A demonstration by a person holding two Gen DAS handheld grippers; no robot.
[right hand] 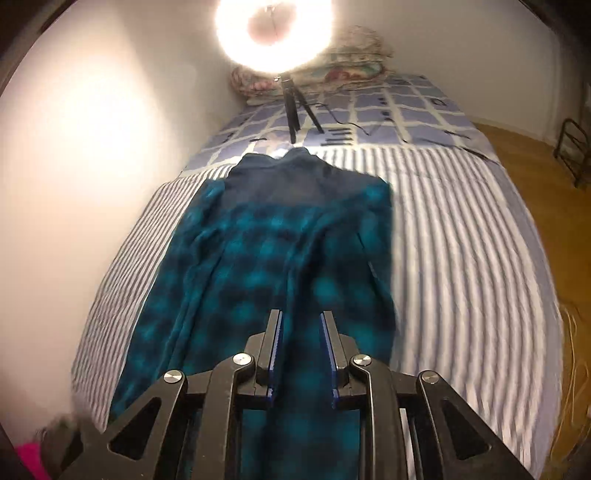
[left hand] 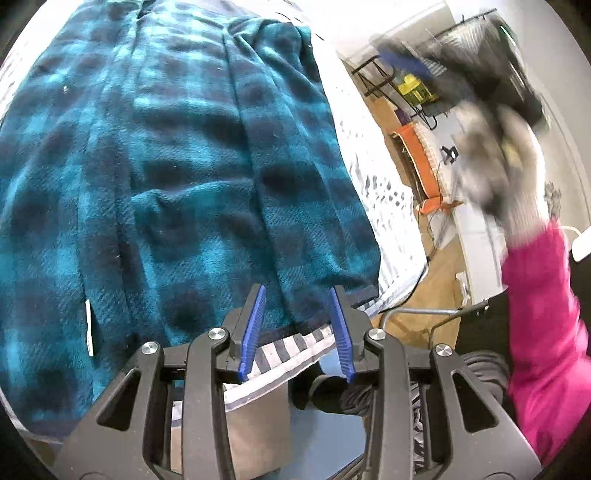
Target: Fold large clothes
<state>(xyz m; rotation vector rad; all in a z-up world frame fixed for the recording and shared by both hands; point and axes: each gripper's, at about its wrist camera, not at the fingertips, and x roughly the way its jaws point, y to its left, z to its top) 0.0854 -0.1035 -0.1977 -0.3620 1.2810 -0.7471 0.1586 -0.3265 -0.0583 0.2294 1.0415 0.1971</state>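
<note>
Clearly the fleece (right hand: 280, 258) is soft, thick and floppy; grip its near hem. Left gripper (left hand: 297, 295) and right gripper (right hand: 299, 317) both gape, empty.

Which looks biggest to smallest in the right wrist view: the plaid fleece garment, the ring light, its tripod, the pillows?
1. Plaid fleece garment, by far, though it lies nearest the camera.
2. Ring light; glare swells it.
3. Pillows, partly hidden behind the light, so this rank against it is unsure.
4. Tripod, smallest.
</note>
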